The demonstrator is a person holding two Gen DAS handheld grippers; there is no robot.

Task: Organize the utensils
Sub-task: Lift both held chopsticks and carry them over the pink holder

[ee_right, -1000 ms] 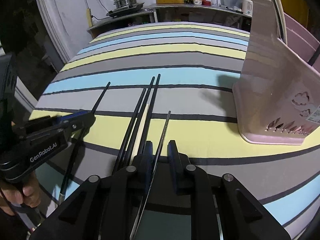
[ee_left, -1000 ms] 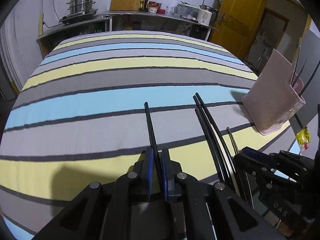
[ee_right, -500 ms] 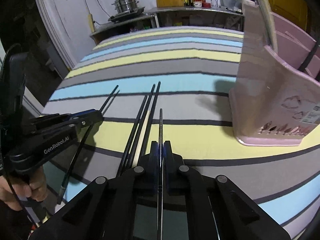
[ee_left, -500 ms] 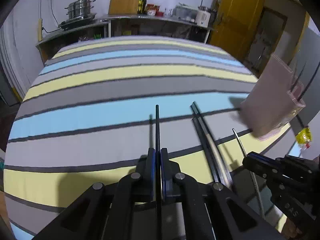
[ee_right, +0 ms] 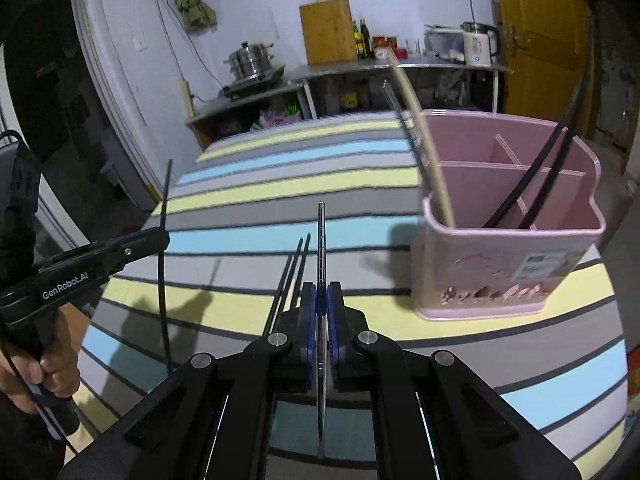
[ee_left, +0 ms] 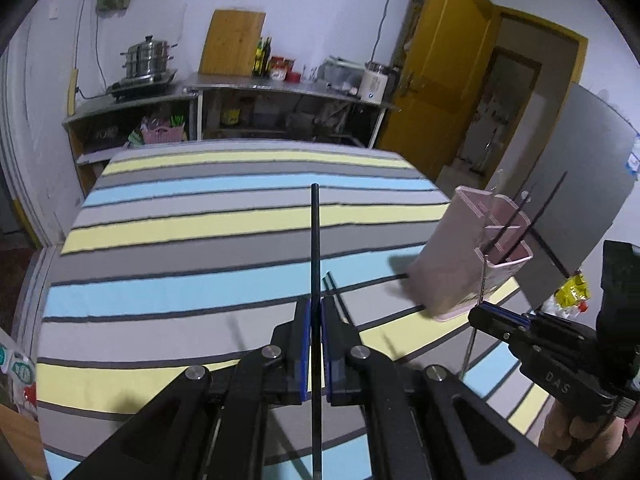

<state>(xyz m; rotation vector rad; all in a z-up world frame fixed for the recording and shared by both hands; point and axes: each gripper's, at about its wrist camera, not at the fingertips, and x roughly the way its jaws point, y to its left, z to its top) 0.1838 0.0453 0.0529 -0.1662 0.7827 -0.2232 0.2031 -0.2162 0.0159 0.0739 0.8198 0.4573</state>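
Note:
My left gripper (ee_left: pixel 315 312) is shut on a black chopstick (ee_left: pixel 315 232) and holds it above the striped table; it also shows in the right wrist view (ee_right: pixel 162 236). My right gripper (ee_right: pixel 321 300) is shut on a thin metal chopstick (ee_right: pixel 321 236), held in the air left of the pink utensil holder (ee_right: pixel 504 260). The holder (ee_left: pixel 452 256) has several compartments with black chopsticks (ee_right: pixel 532 176) and a pale one (ee_right: pixel 424 140) standing in it. Two black chopsticks (ee_right: pixel 294 268) lie on the tablecloth in front of my right gripper.
The striped tablecloth (ee_left: pixel 200 240) covers the table. A steel counter (ee_left: pixel 260 84) with a steamer pot, cutting board and bottles stands behind it. A yellow door (ee_left: pixel 440 68) is at the back right. A grey panel (ee_left: pixel 576 200) stands right of the holder.
Both grippers have risen off the table with their chopsticks, which now point up and forward. The right gripper shut on the metal chopstick and now looks down into the holder.

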